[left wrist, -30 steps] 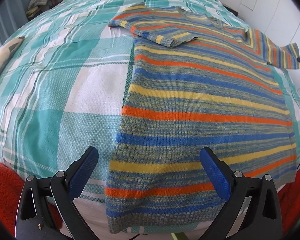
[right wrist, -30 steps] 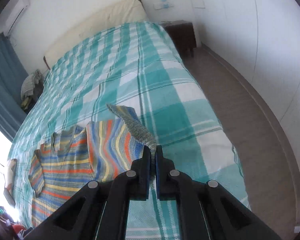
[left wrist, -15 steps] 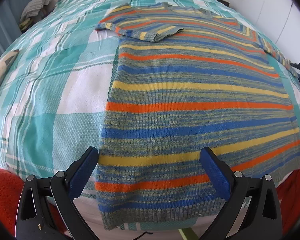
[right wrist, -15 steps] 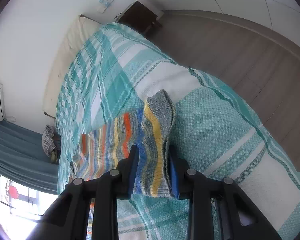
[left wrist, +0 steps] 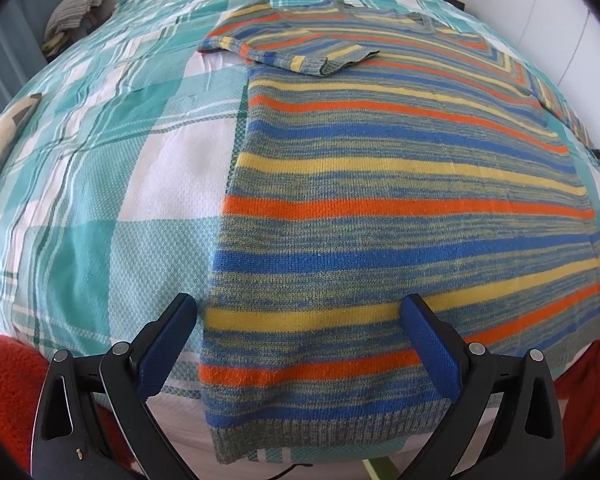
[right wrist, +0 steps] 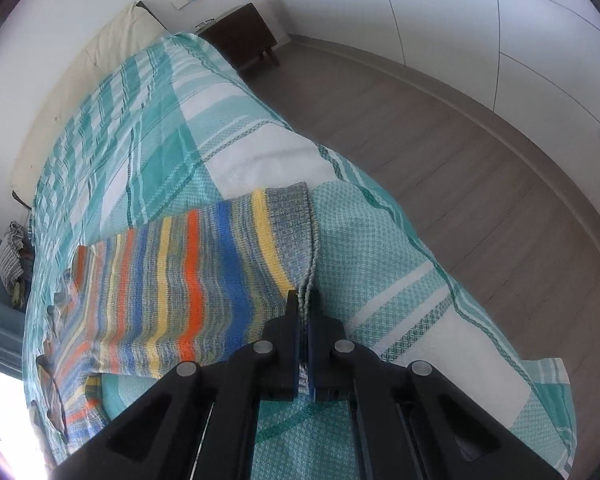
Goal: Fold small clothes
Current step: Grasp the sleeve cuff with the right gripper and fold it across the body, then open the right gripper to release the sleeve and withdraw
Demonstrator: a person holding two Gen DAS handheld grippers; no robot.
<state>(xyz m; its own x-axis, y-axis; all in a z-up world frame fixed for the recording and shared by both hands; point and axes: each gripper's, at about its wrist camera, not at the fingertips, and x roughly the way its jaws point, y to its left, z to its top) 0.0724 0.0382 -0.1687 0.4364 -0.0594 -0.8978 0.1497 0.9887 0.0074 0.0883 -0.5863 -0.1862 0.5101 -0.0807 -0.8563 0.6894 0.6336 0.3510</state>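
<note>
Pinching the sweater's (left wrist: 400,216) right sleeve cuff (right wrist: 296,216) in our closed right gripper (right wrist: 305,308), we held our left gripper (left wrist: 300,324) wide open, empty, above its near hem on the bed (left wrist: 100,152).

Striped sweater (left wrist: 400,216) showing a matt, fine-ribbed knit with a coarser grey hem; checked bedspread (left wrist: 112,200) showing a matt waffle-textured weave. Left gripper (left wrist: 300,344) presenting matt black plastic arms, dimpled blue pads and small metal pins. Floor (right wrist: 440,152) appearing as smooth, faintly sheened wood planks.
</note>
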